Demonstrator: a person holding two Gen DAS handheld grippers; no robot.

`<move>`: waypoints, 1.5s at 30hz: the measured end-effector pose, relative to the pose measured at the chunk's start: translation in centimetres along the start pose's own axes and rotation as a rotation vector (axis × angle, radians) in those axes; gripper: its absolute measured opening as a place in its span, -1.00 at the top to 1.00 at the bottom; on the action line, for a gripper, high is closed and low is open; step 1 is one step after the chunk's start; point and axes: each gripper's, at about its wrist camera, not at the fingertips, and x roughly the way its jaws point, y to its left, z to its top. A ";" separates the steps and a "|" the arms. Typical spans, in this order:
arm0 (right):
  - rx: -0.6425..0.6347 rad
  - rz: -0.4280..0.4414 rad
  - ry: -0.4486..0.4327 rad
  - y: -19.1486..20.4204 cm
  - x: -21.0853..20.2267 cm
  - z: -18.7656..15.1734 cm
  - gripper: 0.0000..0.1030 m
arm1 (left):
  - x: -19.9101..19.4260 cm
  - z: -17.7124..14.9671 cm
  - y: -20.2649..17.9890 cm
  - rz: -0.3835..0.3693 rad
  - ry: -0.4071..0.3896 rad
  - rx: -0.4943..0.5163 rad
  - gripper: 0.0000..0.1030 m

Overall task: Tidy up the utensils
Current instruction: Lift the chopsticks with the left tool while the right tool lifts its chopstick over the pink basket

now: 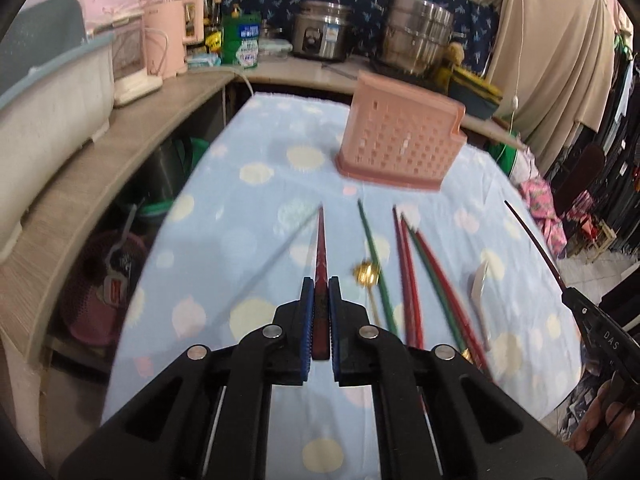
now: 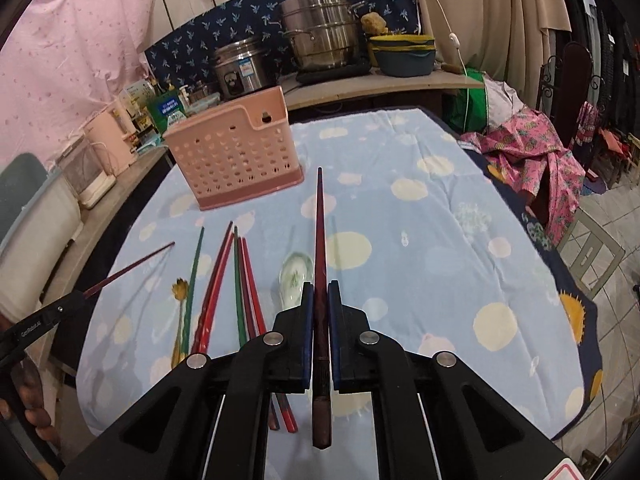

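Observation:
My left gripper (image 1: 321, 286) is shut on a dark red chopstick (image 1: 320, 256) and holds it above the table, tip toward the pink perforated utensil basket (image 1: 400, 136). My right gripper (image 2: 320, 290) is shut on another dark red chopstick (image 2: 320, 240), also pointing forward, with the basket (image 2: 236, 156) ahead to its left. Several red and green chopsticks (image 1: 412, 272) lie side by side on the cloth, also in the right wrist view (image 2: 236, 280). A small gold spoon (image 1: 366, 274) and a white ceramic spoon (image 2: 295, 276) lie among them.
The table has a light blue spotted cloth (image 2: 440, 220). A wooden counter (image 1: 120, 148) runs along the left and back with metal pots (image 2: 320, 36), a pink kettle (image 1: 164, 44) and bottles. Pink clothing (image 2: 532, 152) lies at the right edge.

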 end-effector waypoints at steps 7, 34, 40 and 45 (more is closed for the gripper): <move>0.006 0.026 -0.032 0.4 -0.3 5.1 0.87 | -2.1 6.3 -0.5 -0.020 -0.118 -0.006 0.87; -0.025 -0.006 0.279 -1.3 4.9 -8.6 0.79 | -2.9 4.9 -2.3 -0.038 -0.123 0.022 0.86; -0.038 -0.014 0.275 -1.2 4.3 -8.9 0.85 | -3.0 4.8 -2.3 -0.035 -0.124 0.023 0.86; -0.056 -0.014 0.226 -0.9 3.3 -7.6 0.86 | -3.0 4.6 -2.2 -0.034 -0.123 0.019 0.86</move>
